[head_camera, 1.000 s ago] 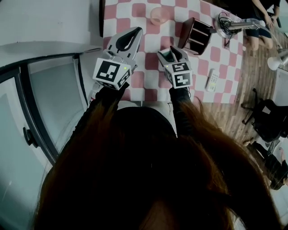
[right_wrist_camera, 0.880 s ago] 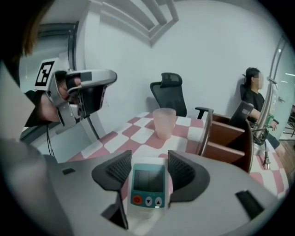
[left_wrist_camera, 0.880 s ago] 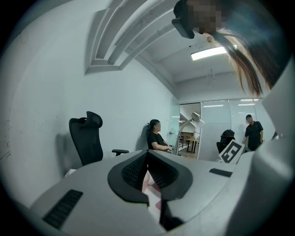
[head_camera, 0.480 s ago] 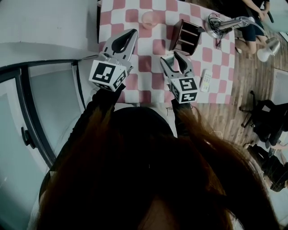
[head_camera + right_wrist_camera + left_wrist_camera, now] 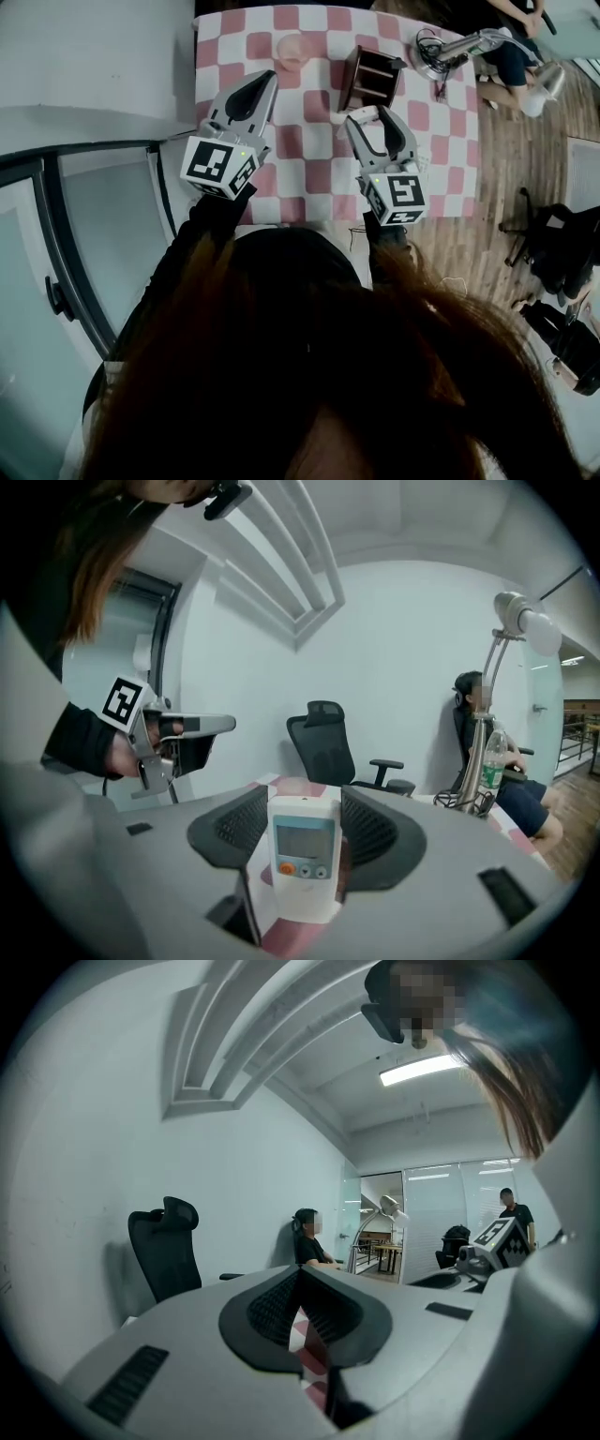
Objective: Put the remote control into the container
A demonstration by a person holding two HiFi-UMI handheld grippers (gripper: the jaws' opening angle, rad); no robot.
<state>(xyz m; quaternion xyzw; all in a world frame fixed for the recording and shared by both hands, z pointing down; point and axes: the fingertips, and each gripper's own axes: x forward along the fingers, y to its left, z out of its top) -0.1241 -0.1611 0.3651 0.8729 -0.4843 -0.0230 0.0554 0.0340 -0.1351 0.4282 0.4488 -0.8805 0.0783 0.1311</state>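
One remote control (image 5: 302,855) | gripped by right gripper (image 5: 302,806), barely seen overhead | left gripper (image 5: 302,1279) closed

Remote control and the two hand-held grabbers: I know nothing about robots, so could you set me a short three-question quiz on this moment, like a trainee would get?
1. True or false: the left gripper holds the remote control.
2. Where is the dark container? A. On the checked table, just beyond the right gripper. B. Between the left gripper's fingers. C. Between the right gripper's fingers.
3. Fill in: the left gripper's fingers are ____.
Key: 1 false, the right gripper holds it; 2 A; 3 shut, with nothing between them.
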